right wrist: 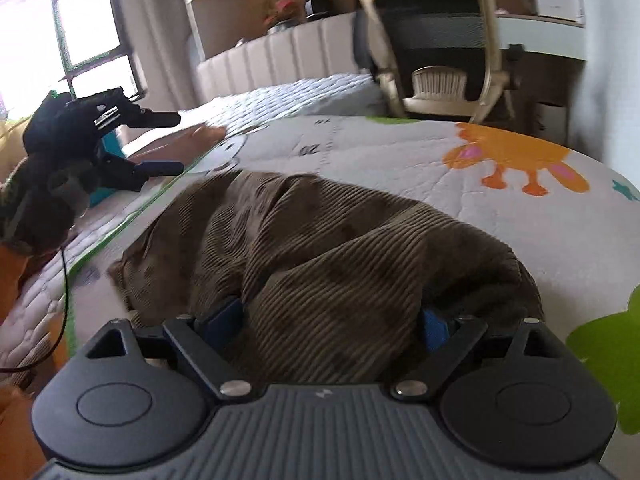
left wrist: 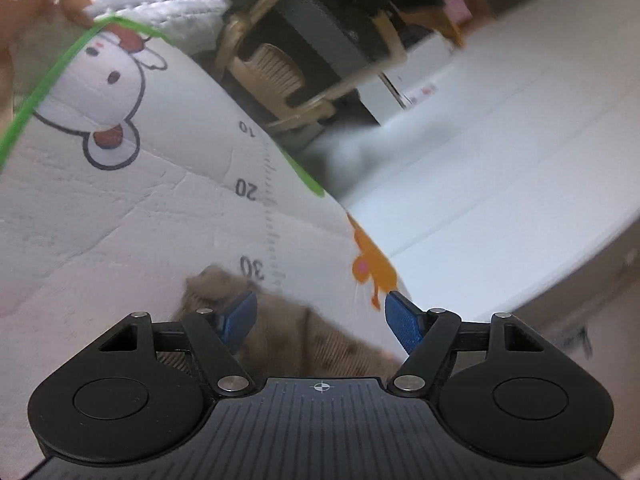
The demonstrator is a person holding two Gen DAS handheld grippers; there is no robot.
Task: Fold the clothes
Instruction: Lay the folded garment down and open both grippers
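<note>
Brown corduroy garment (right wrist: 320,264) lies bunched between my right gripper's (right wrist: 332,324) spread blue pads (right wrist: 224,316); whether they press the cloth I cannot tell. It rests on a printed play mat (right wrist: 400,160), near the mat's green-bordered edge. My left gripper (left wrist: 320,316) hangs with jaws apart and empty, above a corner of the same garment (left wrist: 288,332) beside the mat's printed ruler (left wrist: 270,208). Beyond the far edge stands an office chair (right wrist: 436,40).
</note>
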